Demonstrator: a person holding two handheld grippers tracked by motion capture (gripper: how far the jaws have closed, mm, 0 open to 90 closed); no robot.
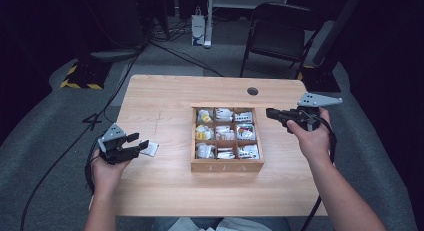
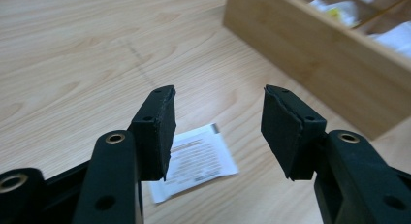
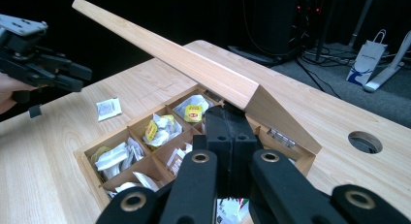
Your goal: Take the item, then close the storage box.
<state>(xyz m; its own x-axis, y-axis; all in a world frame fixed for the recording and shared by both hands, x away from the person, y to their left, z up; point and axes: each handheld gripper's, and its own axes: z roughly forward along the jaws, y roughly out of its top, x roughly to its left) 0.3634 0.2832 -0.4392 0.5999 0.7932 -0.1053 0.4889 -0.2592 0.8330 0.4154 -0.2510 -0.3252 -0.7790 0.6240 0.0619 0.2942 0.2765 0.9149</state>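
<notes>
Left gripper (image 1: 141, 144) stands with jaws parted, gripping nothing; the white tea packet (image 2: 196, 161) lies flat on the table (image 1: 160, 103) just below and beyond its pads. Right gripper (image 3: 231, 118) is clamped on the raised lid (image 3: 194, 64) of the tea box (image 1: 227, 165)

White tea sachet (image 2: 196, 161) flat on table, printed side up, beside compartmented wooden tea box (image 1: 227, 165), possibly released.
</notes>
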